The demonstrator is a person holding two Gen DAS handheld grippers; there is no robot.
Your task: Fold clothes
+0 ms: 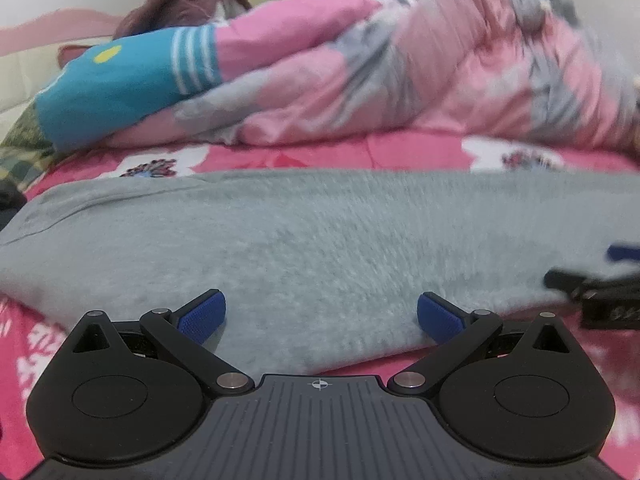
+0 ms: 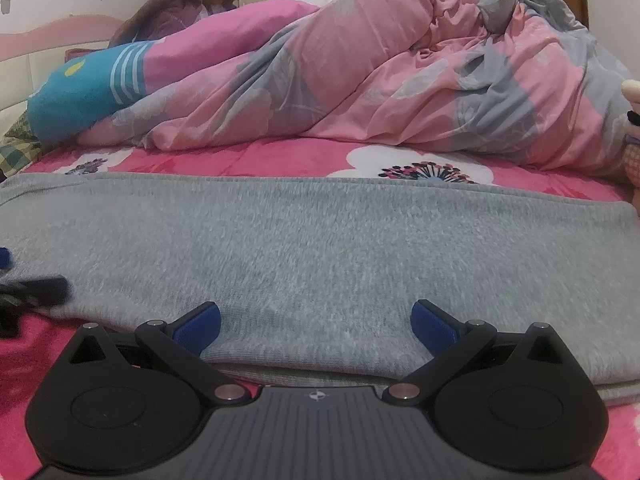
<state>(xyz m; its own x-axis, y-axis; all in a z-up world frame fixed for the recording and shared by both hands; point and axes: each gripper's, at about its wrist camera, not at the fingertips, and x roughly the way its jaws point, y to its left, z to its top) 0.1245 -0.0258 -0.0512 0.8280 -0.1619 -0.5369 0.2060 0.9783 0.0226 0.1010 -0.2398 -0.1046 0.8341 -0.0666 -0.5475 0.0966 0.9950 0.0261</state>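
A grey fleecy garment (image 1: 312,240) lies flat across the pink floral bedspread (image 1: 420,152), folded into a long band. My left gripper (image 1: 320,316) is open, low over the garment's near edge, blue pads wide apart and nothing between them. In the right wrist view the same grey garment (image 2: 320,248) shows a doubled near edge. My right gripper (image 2: 316,326) is open just above that edge, holding nothing. The right gripper's fingers (image 1: 592,288) show blurred at the far right of the left view. The left gripper's fingers (image 2: 36,288) show at the left edge of the right view.
A bunched pink and grey duvet (image 2: 400,80) fills the far side of the bed, with a blue and pink pillow (image 2: 88,92) at its left. A person in a mauve jacket (image 2: 180,4) sits behind it by the wall. A stuffed toy (image 2: 632,136) is at the right edge.
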